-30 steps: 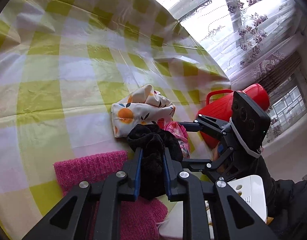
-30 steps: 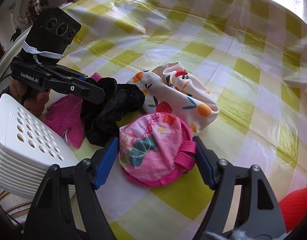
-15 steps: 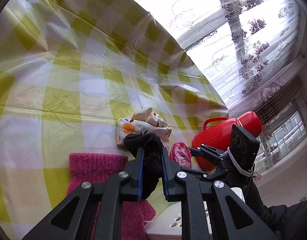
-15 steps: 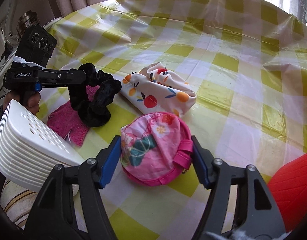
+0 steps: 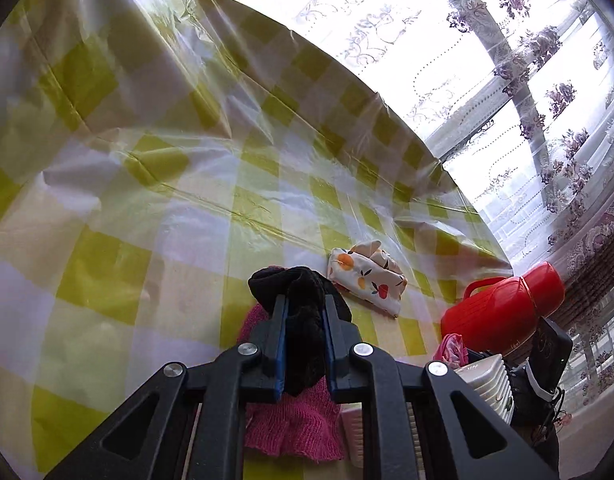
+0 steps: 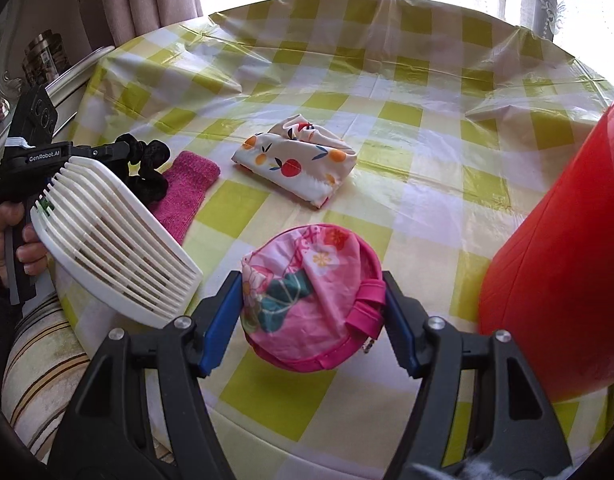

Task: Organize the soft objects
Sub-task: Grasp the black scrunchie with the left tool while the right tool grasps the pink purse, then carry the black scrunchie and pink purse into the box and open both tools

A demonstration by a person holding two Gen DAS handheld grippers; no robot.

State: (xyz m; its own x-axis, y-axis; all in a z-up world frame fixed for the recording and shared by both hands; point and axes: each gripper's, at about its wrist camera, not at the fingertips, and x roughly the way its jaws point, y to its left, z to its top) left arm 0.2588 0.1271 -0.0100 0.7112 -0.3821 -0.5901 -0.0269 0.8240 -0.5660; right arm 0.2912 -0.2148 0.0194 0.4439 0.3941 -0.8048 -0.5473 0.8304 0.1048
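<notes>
The left gripper (image 5: 303, 322) was clamped on a black scrunchie (image 5: 303, 304), lifted above the pink knitted cloth (image 6: 187, 192) near the table's (image 6: 427, 128) near edge. The right gripper (image 6: 313, 300) squeezed a pink floral pouch (image 6: 307, 296), clear of the tablecloth. The white slatted basket (image 6: 115, 240) sat at the near left edge. To do it well, each soft piece should be carried over the basket's rim before letting go, keeping the grip firm. The fruit-print cloth (image 6: 299, 160) lay mid-table.
</notes>
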